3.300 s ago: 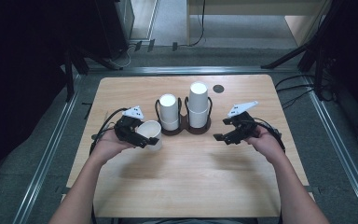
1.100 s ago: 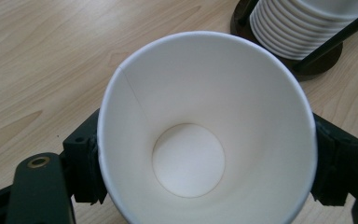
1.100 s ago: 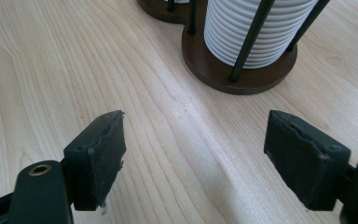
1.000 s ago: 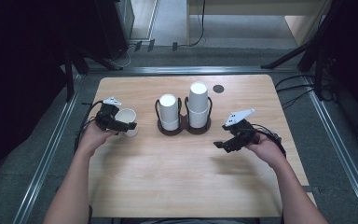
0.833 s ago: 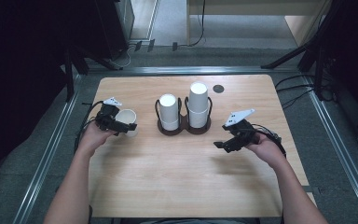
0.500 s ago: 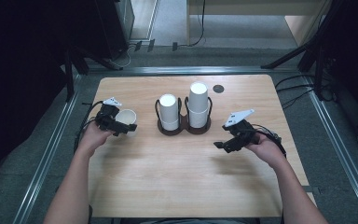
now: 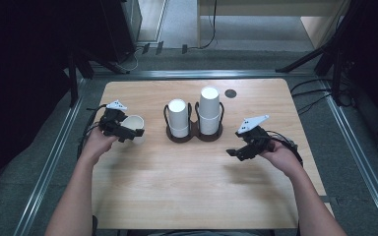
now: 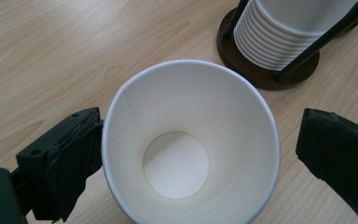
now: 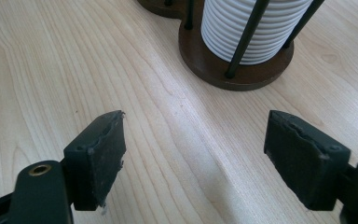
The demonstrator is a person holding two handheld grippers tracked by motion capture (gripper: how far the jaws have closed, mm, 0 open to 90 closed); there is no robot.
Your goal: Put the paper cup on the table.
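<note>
In the high view, the left hand-held gripper [image 7: 131, 132] stands around a white paper cup [image 7: 134, 126] that sits upright on the counter [image 7: 187, 187]. The cup holder [image 7: 194, 133] with 2 stacks of cups is a little beyond this gripper, toward the counter's middle. The right hand-held gripper [image 7: 236, 151] hovers near the holder's other side, with nothing in it.

In the left gripper view, the jaws have just been opening. The cup [image 8: 191, 140] is between them; one pad is at its rim, the other stands clear.

In the right gripper view, the jaws are wide apart over bare wood, and the holder's base [image 9: 214, 70] lies just ahead.
</note>
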